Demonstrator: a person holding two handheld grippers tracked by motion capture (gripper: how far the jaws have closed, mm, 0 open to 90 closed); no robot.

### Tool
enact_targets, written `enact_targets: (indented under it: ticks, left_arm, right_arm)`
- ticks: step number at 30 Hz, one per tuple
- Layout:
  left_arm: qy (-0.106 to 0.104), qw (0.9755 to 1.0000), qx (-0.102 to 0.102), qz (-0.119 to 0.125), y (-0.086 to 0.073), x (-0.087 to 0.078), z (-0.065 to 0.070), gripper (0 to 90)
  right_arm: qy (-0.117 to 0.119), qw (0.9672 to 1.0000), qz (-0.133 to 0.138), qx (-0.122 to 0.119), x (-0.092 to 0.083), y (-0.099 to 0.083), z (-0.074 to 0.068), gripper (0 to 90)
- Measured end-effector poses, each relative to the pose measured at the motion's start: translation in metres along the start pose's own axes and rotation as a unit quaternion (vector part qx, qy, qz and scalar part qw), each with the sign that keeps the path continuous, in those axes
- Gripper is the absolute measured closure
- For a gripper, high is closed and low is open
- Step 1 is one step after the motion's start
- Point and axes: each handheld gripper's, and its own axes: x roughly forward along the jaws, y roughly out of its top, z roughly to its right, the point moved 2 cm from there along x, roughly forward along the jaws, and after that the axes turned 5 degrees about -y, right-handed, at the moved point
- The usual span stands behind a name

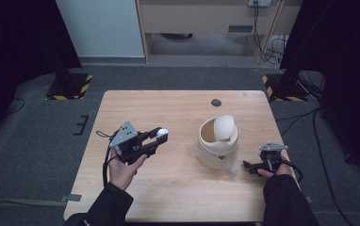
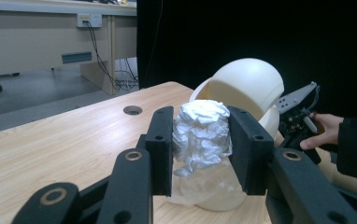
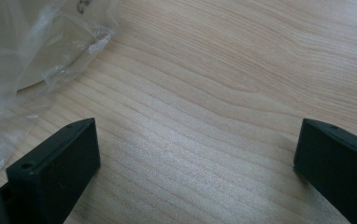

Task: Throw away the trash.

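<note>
Well, the wooden table [image 1: 178, 188] took up the middle of the floor, its pale grain running under everything, with a small round hole [image 1: 216, 102] near its far edge. Right of centre stood the cream bin [image 1: 217, 148], its domed swing lid [image 1: 225, 128] tipped so the mouth gaped, and a clear plastic liner [image 3: 22, 51] spilled out around its base and onto the wood. Over on the left, the left hand [image 1: 123, 170] held the left gripper [image 1: 161, 135] lifted above the table, pointed toward the bin but well apart from it, and its jaws were clamped on a crumpled white paper ball [image 2: 201, 135], the wad squeezed snugly between the two black pads [image 2: 163, 149]. Down at the bin's right side, the right hand [image 1: 279, 170] rested the right gripper [image 1: 247, 165] low at the table, just beside the liner's loose edge, and its jaws stood spread wide with nothing but bare wood between them. Smallest of all, that paper ball showed as a bright white speck at the left gripper's tip from above.
</note>
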Motion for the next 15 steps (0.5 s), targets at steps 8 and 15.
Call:
enact_targets:
  ticks: [8, 15]
  left_arm:
    - [0.000, 1.0000, -0.002, 0.006, 0.004, 0.005, -0.001, 62.7]
    - [-0.007, 0.9999, 0.004, 0.007, 0.010, 0.016, 0.000, 62.6]
  right_arm:
    - [0.000, 1.0000, 0.000, 0.000, 0.000, 0.000, 0.000, 0.6]
    - [0.000, 1.0000, 0.000, 0.001, 0.000, 0.000, 0.000, 0.6]
